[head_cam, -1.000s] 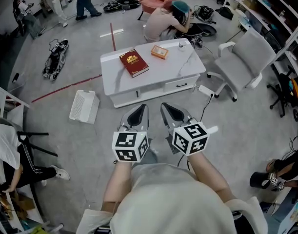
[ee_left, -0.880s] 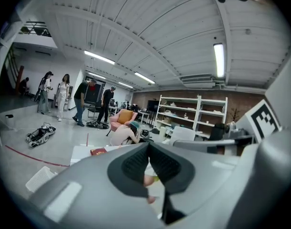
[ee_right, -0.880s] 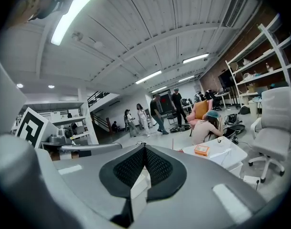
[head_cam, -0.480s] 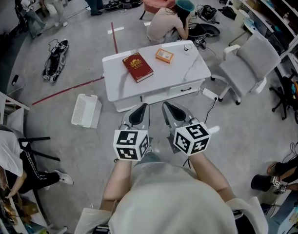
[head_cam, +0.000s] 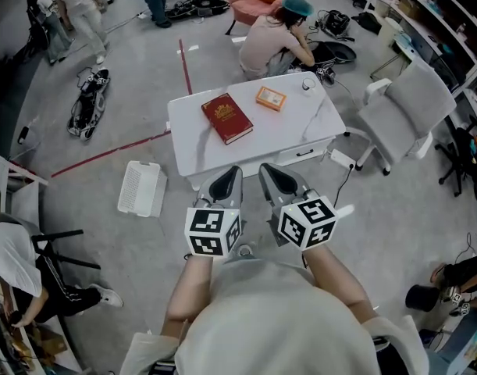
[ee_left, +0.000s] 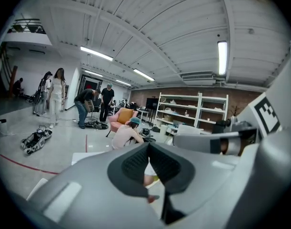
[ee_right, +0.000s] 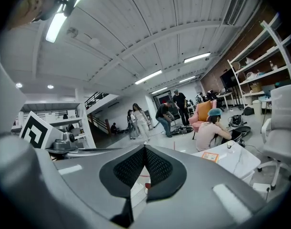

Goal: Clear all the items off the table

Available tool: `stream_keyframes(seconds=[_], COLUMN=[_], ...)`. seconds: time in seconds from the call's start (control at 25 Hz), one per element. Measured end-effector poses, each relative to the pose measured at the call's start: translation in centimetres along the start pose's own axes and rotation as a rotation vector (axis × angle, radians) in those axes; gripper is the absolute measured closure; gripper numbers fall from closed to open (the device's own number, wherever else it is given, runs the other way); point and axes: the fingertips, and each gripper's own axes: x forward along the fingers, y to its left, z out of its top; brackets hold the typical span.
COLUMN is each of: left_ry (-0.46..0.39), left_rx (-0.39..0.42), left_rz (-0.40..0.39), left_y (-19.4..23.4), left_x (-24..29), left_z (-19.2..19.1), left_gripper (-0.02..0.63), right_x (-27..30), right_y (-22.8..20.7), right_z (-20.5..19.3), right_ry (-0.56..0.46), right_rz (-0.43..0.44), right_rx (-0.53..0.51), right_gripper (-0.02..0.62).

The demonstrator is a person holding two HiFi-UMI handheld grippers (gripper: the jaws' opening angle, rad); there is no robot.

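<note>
As nothing seems within reach yet, left tongs (head_cam: 232, 172) and right tongs (head_cam: 265, 170) hang pressed together, empty, short of the low white bench (head_cam: 316, 123) where a dark red hardback book (head_cam: 227, 118) and small orange box (head_cam: 271, 98) await clearing.

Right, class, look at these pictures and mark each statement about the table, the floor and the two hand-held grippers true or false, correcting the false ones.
1. The red book lies on the white table. True.
2. The left hand-held gripper holds the orange box. False: it is shut and empty, and the box lies on the table.
3. A white basket lies on the floor beside the table. True.
4. The right hand-held gripper has its jaws wide apart. False: its jaws are together, with nothing between them.
5. The red book and the orange box touch. False: they lie apart.
</note>
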Motion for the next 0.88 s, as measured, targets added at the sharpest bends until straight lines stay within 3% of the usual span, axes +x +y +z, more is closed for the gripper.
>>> stream_keyframes(seconds=[0.44, 0.88], left_ry=[-0.005, 0.005], left_rx=[-0.005, -0.032], left_rz=[-0.001, 0.024], left_y=[4.3, 6.2], left_x=[2.7, 3.9], left_z=[1.4, 1.1], left_gripper=[0.597, 0.597], right_x=[5.6, 7.6], right_y=[-0.5, -1.2], right_z=[0.8, 0.1], right_ry=[0.01, 0.033], right_rz=[0.01, 0.01], right_rx=[-0.002, 0.016], right_gripper=[0.595, 0.595])
